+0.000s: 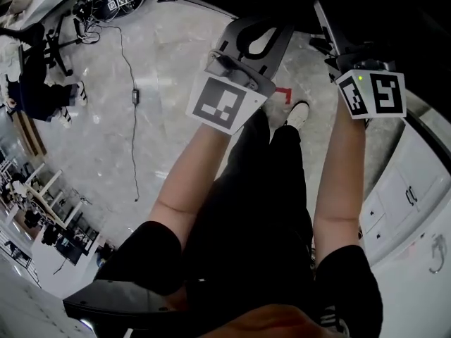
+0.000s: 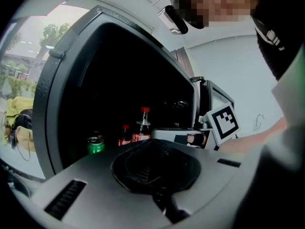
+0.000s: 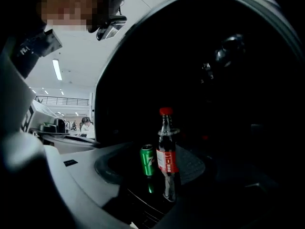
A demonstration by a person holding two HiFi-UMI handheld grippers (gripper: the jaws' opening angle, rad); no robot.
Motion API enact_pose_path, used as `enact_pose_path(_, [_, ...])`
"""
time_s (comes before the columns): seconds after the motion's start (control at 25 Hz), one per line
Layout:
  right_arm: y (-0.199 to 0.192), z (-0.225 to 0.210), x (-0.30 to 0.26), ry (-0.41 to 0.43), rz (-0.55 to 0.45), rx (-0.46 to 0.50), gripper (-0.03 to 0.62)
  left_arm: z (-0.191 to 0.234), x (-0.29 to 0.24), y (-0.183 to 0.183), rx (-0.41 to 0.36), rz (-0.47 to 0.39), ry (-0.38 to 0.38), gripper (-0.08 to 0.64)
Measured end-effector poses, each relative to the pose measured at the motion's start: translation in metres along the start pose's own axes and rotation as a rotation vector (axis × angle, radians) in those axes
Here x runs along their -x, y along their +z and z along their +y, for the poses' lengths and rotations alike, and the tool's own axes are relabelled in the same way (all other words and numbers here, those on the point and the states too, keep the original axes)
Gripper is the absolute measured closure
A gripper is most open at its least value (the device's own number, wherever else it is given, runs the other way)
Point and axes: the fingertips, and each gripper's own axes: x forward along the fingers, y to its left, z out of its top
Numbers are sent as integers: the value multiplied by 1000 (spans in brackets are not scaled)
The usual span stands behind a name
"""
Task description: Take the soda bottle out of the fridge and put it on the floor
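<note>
Right gripper [image 3: 162,191]: released. The jaws are apart and nothing is pressed between them.
Soda bottle [image 3: 166,152]: upright on a shelf inside the fridge [image 2: 47,97], red cap up, straight ahead of my open jaws. Not yet held.
Left gripper [image 2: 157,167]: clenched on nothing, jaws together, near the right one at the fridge mouth.

Risks, as I judge them:
- The green can [image 3: 148,160] sits tight against the bottle's left side in the right gripper view, and I cannot tell whether they touch. A jaw going in on that side could shove the can over, or catch can and bottle together.
- The interior is very dark, so depth is hard to read. If I close too early, the pads would nip only the front curve and the bottle could squirt out or tip back.
- The bottle is tall, narrow and smooth. A grip at the neck would let it swing, so the label band looks safer.
- A shorter red-labelled bottle [image 2: 125,137] stands between the can and the tall one in the left gripper view. A tipping bottle could knock it down.
- The idle left gripper could bump the right one or the fridge frame on the way out.
- For the set-down, my legs and shoe [image 1: 298,115] are right below, and a cable [image 1: 131,118] trails over the floor [image 1: 162,69]. Landing on either would topple the bottle.
</note>
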Motion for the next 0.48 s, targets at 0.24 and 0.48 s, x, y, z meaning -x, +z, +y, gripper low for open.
enact_pose_path(0.24, [-12, -22, -24, -14, 31, 11, 281, 6, -14, -8, 14, 13, -30, 559])
enact_pose_path(0.48, [-18, -32, -44, -8, 34, 16, 261, 15, -23, -13, 8, 14, -33, 560])
